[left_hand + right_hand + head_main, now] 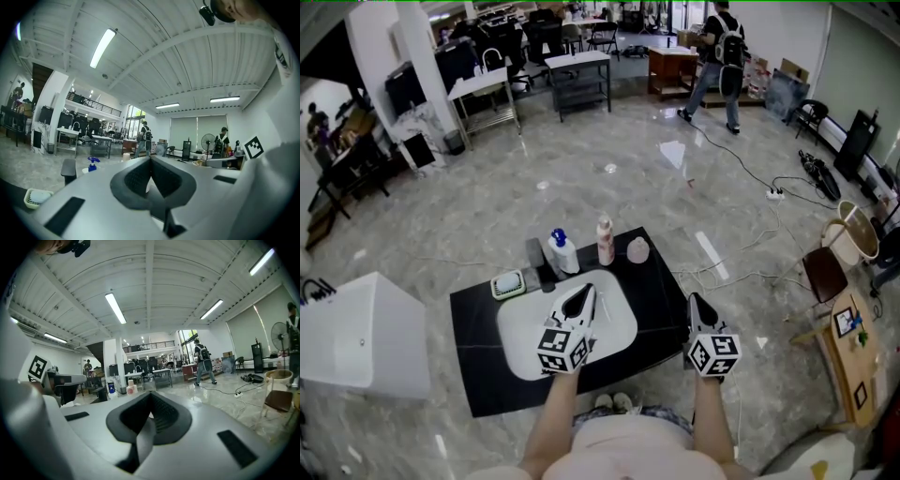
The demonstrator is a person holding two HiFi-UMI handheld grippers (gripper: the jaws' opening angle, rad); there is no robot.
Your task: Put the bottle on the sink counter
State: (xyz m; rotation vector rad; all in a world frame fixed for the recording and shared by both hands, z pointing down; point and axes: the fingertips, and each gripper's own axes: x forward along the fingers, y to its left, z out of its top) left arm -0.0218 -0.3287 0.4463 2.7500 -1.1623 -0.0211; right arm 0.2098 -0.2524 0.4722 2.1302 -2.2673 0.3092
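Near a basin (614, 323) shown only overhead, left claw (588, 292) and right claw (695, 300) are shut, empty.

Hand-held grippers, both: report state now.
Left hand-held gripper: closed, holding nothing.
Right hand-held gripper: closed, holding nothing.

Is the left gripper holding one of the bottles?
No, the left gripper is shut and empty; the blue-capped bottle and the pink bottle stand on the counter.

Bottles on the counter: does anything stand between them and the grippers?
Nothing visible does. Only bare white basin separates the left gripper from the blue-capped bottle; only bare black counter separates the right gripper from it.
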